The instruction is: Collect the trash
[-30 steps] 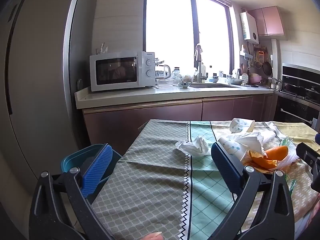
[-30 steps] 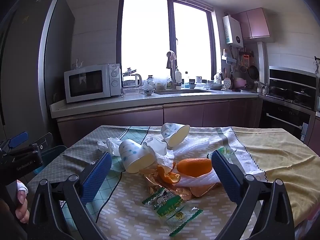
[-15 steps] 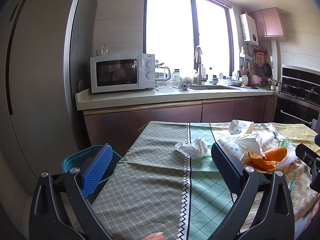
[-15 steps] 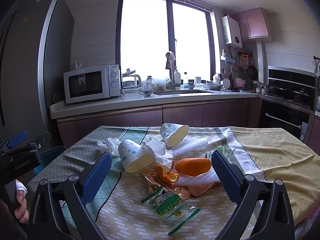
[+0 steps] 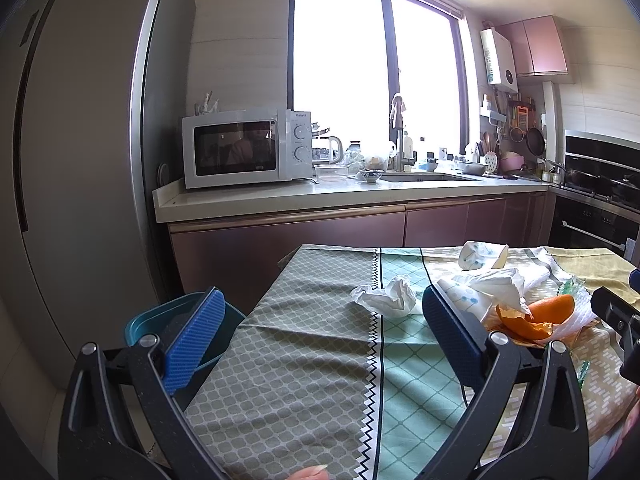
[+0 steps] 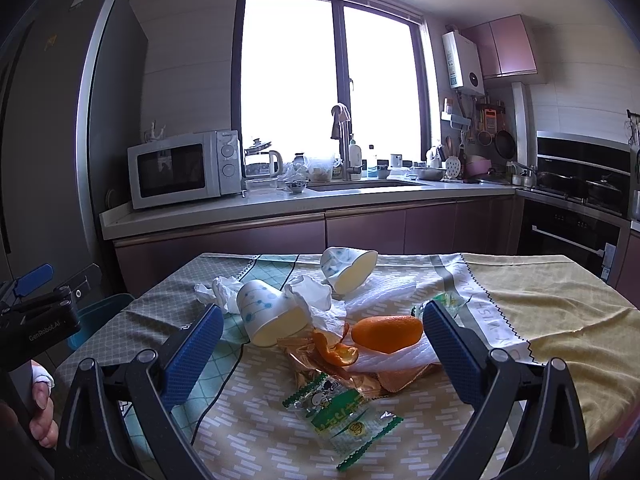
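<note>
- Blue-padded left claw [image 5: 320,324] is released, jaws wide apart, nothing between them; it hangs over the grey-green end of the surface [image 5: 304,360], short of the trash.
- Teal bin [image 5: 160,320] sits off the left edge of the surface, below it and partly hidden by my left pad. I judge this to be where the trash goes.
- Crumpled tissue [image 5: 386,298] lies nearest my left claw, apart from the main heap. Risk: it is light and soft, so a shallow pinch could catch only a fold and drop it short of the bin.
- Paper cup [image 6: 268,316] lies on its side, touching more tissue. Risk: it may roll or crush if squeezed across the open mouth.
- Right claw [image 6: 320,344] is also released and empty, held above the heap.
- Orange peel [image 6: 334,350] and the orange piece [image 6: 386,332] rest on white paper over a crinkled brown wrapper [image 6: 396,380]. Risk: lifting the paper alone would tip the fruit off.
- Green snack wrapper [image 6: 344,416] lies flat, closest to me. Risk: flat film is hard to get a pad under, and the tablecloth could bunch up with it.
- Second cup [image 6: 348,270] lies tipped at the far side.
- View difference: left wrist view shows the bin rim clearly and the tissue isolated; the green wrapper is almost wholly hidden there. Right wrist view shows the whole heap, plus my left claw at the frame's left edge.
</note>
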`<state>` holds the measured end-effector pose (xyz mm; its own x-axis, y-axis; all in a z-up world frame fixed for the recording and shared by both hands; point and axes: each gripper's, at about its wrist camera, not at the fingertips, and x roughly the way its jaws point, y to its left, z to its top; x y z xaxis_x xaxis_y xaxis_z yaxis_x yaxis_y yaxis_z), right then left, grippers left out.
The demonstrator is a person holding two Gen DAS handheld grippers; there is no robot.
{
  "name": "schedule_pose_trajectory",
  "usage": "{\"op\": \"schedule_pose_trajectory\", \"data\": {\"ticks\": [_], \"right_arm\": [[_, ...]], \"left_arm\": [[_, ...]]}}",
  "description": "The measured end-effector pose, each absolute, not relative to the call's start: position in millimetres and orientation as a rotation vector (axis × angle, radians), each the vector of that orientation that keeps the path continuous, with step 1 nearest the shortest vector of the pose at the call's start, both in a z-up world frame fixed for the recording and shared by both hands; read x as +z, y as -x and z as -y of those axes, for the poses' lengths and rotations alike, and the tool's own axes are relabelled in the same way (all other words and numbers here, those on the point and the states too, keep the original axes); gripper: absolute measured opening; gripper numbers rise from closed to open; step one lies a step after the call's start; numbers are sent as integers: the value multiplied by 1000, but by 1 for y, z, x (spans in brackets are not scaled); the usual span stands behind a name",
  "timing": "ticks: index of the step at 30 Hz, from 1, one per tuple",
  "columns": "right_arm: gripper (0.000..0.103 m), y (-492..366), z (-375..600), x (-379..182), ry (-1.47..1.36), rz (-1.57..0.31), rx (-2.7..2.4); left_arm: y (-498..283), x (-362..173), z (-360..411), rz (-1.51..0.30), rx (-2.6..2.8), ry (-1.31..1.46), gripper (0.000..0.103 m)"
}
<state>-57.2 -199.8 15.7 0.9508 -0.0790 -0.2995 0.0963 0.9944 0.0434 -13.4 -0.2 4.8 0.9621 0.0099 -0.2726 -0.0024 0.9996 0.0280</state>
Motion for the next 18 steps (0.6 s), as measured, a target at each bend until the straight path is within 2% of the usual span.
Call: {"op": "schedule_pose_trajectory", "data": {"ticks": [18], "right_arm": [[97, 59, 203, 15, -63, -301, -90]], "left_arm": [[15, 4, 1, -278, 5, -29, 97]]}}
